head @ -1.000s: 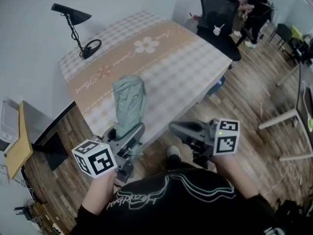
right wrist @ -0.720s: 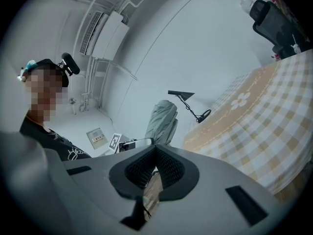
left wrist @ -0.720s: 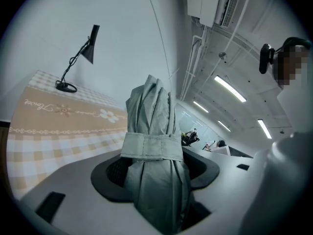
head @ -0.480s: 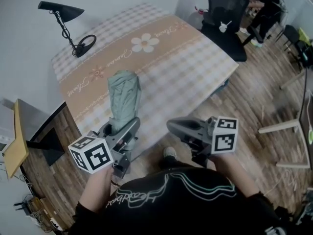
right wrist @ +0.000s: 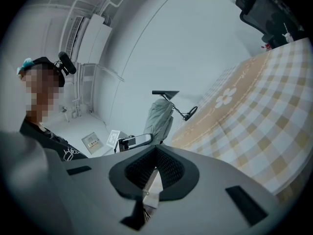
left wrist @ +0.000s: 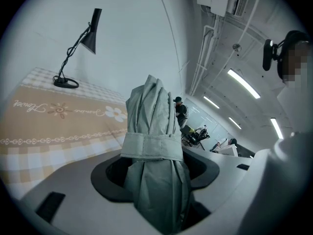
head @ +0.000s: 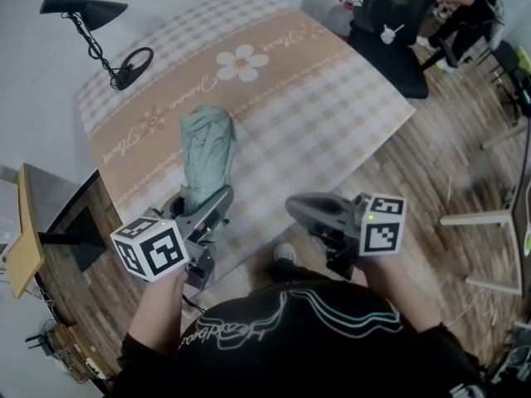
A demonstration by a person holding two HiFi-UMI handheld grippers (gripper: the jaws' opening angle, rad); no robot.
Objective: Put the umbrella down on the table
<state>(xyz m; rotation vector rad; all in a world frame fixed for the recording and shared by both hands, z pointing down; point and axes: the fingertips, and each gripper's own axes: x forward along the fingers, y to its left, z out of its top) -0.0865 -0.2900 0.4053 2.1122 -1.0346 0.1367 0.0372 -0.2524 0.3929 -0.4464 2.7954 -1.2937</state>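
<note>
A folded grey-green umbrella (head: 207,149) with a closure strap round it sticks out of my left gripper (head: 202,214), which is shut on its lower part. It hangs tilted over the near left part of the table (head: 323,98), which has a checked cloth with a beige flower band. In the left gripper view the umbrella (left wrist: 154,126) fills the middle between the jaws of the left gripper (left wrist: 154,180). My right gripper (head: 295,209) hovers at the table's near edge, shut, with nothing in it. The right gripper view shows its pads meeting at the right gripper tip (right wrist: 155,152) and the umbrella (right wrist: 159,117) beyond.
A black desk lamp (head: 93,33) stands at the table's far left corner, also in the left gripper view as the lamp (left wrist: 78,45). A black office chair (head: 390,36) is at the far right corner. A wooden side table (head: 22,239) stands at the left on the wood floor.
Both grippers have moved forward and lower toward the table. The umbrella now reaches farther over the cloth. Neither gripper's jaws have changed.
</note>
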